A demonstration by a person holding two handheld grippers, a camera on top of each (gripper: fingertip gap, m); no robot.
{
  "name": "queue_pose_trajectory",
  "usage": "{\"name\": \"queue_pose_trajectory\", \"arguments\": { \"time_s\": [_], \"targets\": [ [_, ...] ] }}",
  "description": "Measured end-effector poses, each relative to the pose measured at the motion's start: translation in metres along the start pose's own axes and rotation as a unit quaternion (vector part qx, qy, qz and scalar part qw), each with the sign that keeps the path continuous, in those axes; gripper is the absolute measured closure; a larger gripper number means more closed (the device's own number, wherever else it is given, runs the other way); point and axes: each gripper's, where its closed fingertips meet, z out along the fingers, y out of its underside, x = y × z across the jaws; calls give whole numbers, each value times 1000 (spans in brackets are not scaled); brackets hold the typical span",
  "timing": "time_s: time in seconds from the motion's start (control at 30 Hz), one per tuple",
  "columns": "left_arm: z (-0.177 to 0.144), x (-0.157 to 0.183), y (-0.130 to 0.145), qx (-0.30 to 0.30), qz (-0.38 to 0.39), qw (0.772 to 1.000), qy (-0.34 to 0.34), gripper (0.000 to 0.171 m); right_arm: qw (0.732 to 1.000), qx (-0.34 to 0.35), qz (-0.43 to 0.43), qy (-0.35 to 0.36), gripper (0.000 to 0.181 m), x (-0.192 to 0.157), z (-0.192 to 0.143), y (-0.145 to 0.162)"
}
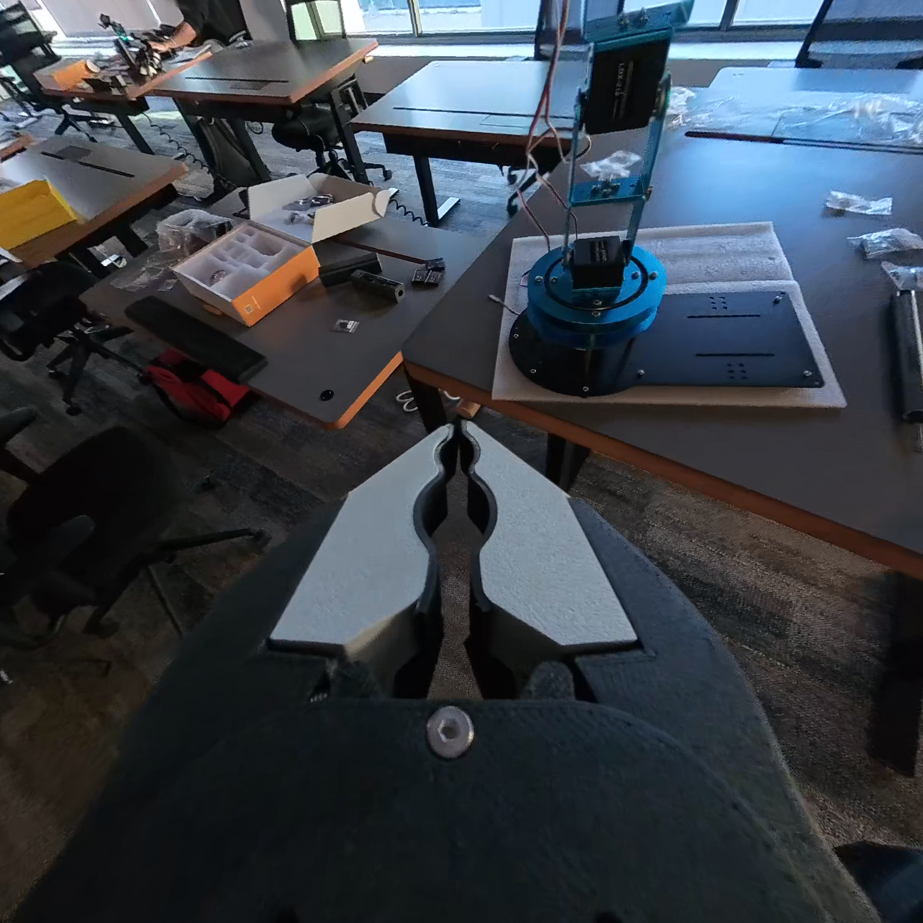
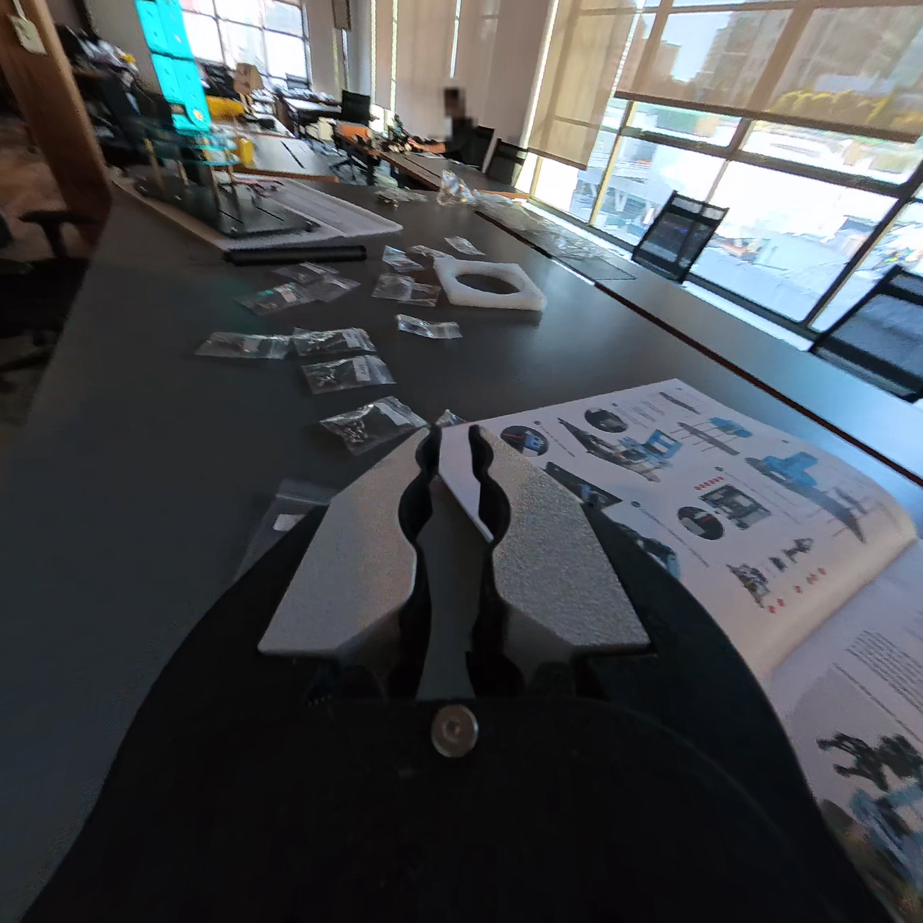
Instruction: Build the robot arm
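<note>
The left gripper (image 1: pixel 458 433) is held out in the air off the table's near edge, its two grey fingers (image 1: pixel 369 549) drawn together until the tips all but meet, with nothing between them. The right gripper (image 2: pixel 455 439) hangs low over the table, its fingers (image 2: pixel 349 559) slightly parted at the tips and empty.

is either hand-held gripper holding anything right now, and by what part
Nothing is held. The left hand-held gripper is shut and empty over the floor; the right hand-held gripper is slightly open, empty, above the booklet.
</note>
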Motion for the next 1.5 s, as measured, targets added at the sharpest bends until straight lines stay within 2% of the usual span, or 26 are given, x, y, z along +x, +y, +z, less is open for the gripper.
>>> {"name": "queue_pose_trajectory", "arguments": {
  "time_s": [0.13, 0.23, 0.4, 0.5, 0.6, 0.73, 0.87, 1.0, 1.07, 1.13, 1.2, 1.3, 1.33, 1.37, 1.4, 1.43, 1.5],
  "targets": [
    [8, -19, 9, 0, 0, 1000, 21, 171, 996, -12, -48, 73, 172, 7, -15, -8],
    [16, -35, 21, -5, 5, 999, 47, 171, 993, -8, -28, 116, 171, -8, -28, -18],
    [28, -60, 44, -12, 13, 993, 114, 171, 981, -15, -17, 191, 172, -65, -51, -21],
    [33, -75, 59, -10, 27, 991, 128, 171, 982, -40, -2, 185, 171, -110, -56, -13],
    [39, -85, 60, 0, 31, 990, 141, 171, 977, -77, -27, 198, 171, -133, -72, -13],
    [44, -91, 45, 14, 26, 986, 166, 171, 969, -68, -18, 238, 171, -138, -92, -19],
    [43, -87, 37, 26, 31, 984, 173, 171, 969, -64, 10, 239, 171, -137, -98, -20],
    [47, -78, 35, 25, 17, 985, 170, 171, 966, -79, -10, 246, 171, -126, -111, -17],
    [43, -63, 31, 32, -1, 985, 168, 171, 965, -78, -23, 250, 171, -114, -115, -14],
    [30, -33, 24, 43, -28, 982, 183, 166, 968, -70, -11, 242, 171, -99, -109, -10],
    [10, 18, 14, 57, -56, 971, 225, 142, 973, -51, 6, 225, 171, -89, -95, -10],
    [-10, 104, 12, 68, -48, 955, 283, 118, 976, -35, 9, 214, 171, -79, -68, -12],
    [-11, 131, 17, 64, -40, 952, 298, 120, 978, -33, 14, 206, 171, -80, -57, -14],
    [-10, 156, 25, 54, -34, 948, 313, 133, 980, -27, 16, 197, 171, -82, -45, -18],
    [-7, 175, 33, 44, -27, 945, 323, 166, 982, -22, 17, 187, 171, -85, -33, -22],
    [-1, 185, 36, 47, -21, 945, 322, 171, 984, -21, 16, 177, 171, -88, -20, -26],
    [15, 168, 35, 63, -7, 957, 283, 171, 987, -28, 4, 161, 170, -97, 4, -35]
  ]
}}
